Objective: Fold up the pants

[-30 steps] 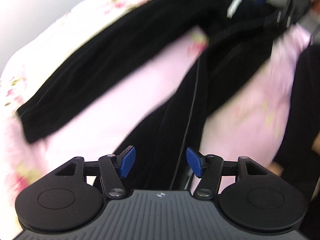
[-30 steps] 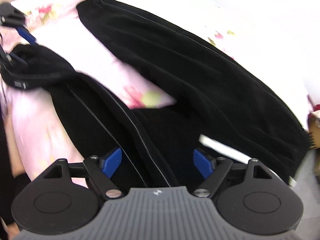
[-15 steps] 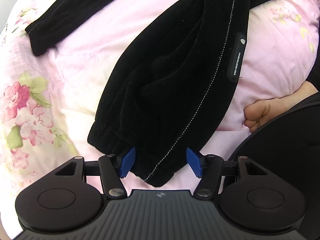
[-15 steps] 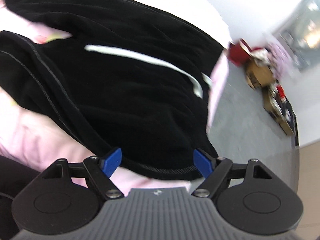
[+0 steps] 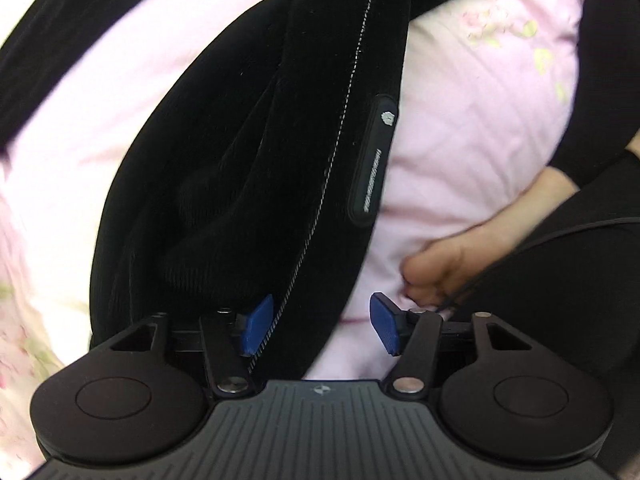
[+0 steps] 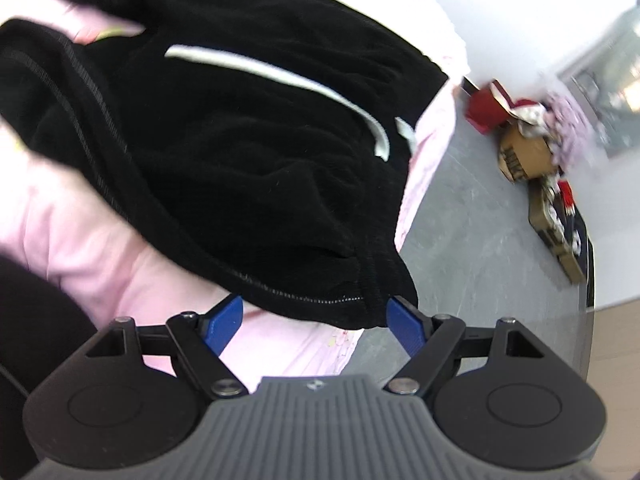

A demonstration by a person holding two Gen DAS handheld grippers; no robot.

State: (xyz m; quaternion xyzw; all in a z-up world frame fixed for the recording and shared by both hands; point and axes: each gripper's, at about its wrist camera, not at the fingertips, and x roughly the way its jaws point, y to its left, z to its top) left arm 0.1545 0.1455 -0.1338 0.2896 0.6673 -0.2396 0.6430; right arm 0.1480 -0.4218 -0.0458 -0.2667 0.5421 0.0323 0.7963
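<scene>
A: Pants lie between which jaws?

B: Hem sits inside left gripper, leg running straight ahead; waistband edge between right gripper. Both released, grasping nothing.

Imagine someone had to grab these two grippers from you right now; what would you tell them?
Left gripper: open, holding nothing, with the hem end of a leg of the black pants lying between its pads.
Right gripper: open, holding nothing, poised at the waistband edge, near the white drawstring.
The pants lie rumpled on the pink floral bedcover, waist close to the bed's edge above the grey floor.
Done: no neat fold shows yet.
Left: probably shut each gripper on its end, then smooth the pants and fold them.
</scene>
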